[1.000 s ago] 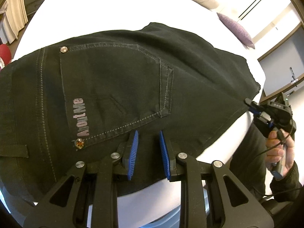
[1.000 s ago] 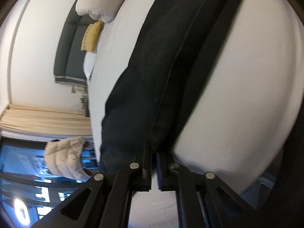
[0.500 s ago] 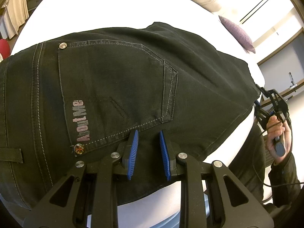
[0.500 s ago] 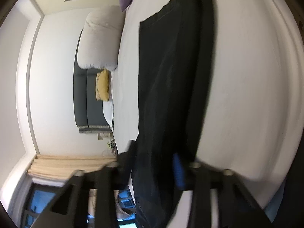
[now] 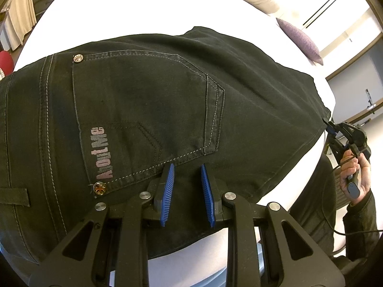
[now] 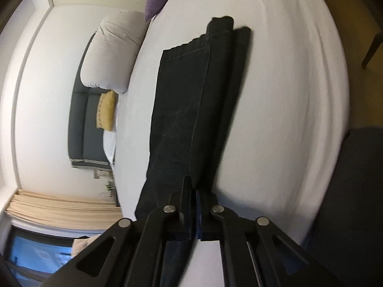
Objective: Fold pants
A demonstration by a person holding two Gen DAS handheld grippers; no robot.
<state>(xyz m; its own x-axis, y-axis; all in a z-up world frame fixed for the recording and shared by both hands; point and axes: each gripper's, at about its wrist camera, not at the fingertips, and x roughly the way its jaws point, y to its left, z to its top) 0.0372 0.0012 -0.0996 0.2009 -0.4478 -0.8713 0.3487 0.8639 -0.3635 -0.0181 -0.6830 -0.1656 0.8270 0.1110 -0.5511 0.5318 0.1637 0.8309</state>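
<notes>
"Lying where, exactly, are the pants (image 5: 167,95)?"

"They are lying spread across the white bed (image 5: 143,7), seat side up. They are black with pale grey stitching, and the back pocket (image 5: 143,110) is showing a rivet at two corners and the lettering AboutMe along one side. From the right wrist camera the legs are running away in a long doubled strip, with the hems sitting well short of the bed's far edge."

"What are the grippers doing?"

"The left gripper (image 5: 186,166) is hovering just below the pocket with its blue pads (image 5: 168,186) standing apart and only flat cloth showing between them. The right gripper (image 6: 192,185), held in a hand (image 5: 354,174) at the bed's near corner, has just been closing. Its fingers are now clenched tight, and the edge of the pants is running into the pinch."

"How much room is showing around them?"

"Bare sheet is stretching wide on both sides of the legs. A purple cushion (image 5: 299,39) and a white pillow (image 6: 112,50) are sitting at the head of the bed, well apart from the cloth."

"Is the pocket holding anything?"

"It is lying flat. I cannot tell whether anything is inside."
</notes>
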